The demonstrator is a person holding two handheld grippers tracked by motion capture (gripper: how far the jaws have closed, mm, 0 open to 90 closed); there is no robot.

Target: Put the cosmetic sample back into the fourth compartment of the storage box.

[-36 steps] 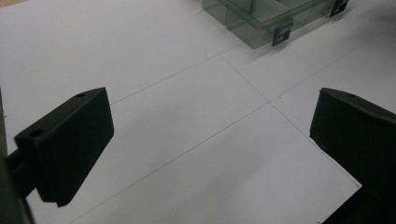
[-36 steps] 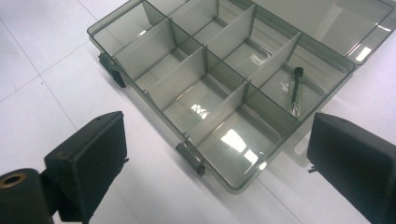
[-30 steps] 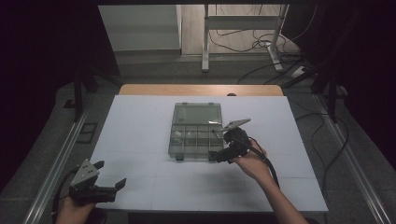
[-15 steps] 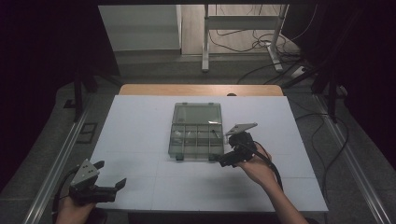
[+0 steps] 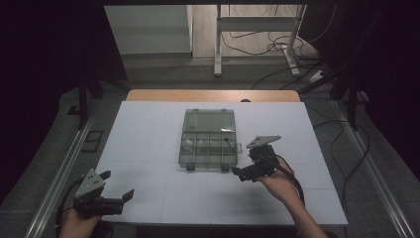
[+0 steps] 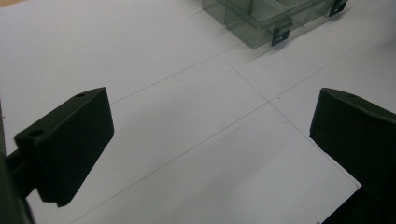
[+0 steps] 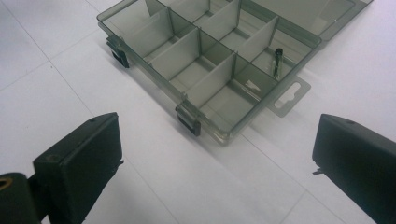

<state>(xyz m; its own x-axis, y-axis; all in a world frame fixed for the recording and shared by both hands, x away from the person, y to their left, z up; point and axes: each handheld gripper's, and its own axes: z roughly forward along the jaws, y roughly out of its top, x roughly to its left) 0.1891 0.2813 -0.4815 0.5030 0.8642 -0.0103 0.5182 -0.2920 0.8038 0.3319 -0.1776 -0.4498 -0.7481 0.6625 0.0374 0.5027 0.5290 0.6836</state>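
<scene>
I see right gripper jaws wide, empty, plastic box just ahead. Left gripper wide, empty, box well ahead.

Dim surroundings, evenly lit, sharp.

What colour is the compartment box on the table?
The box is see-through smoky grey plastic with darker latches, clearest in the right gripper view.

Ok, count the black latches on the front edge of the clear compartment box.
2. On the smoky clear plastic compartment box, one black latch sits at one front corner, the other black latch farther along that edge.
</scene>
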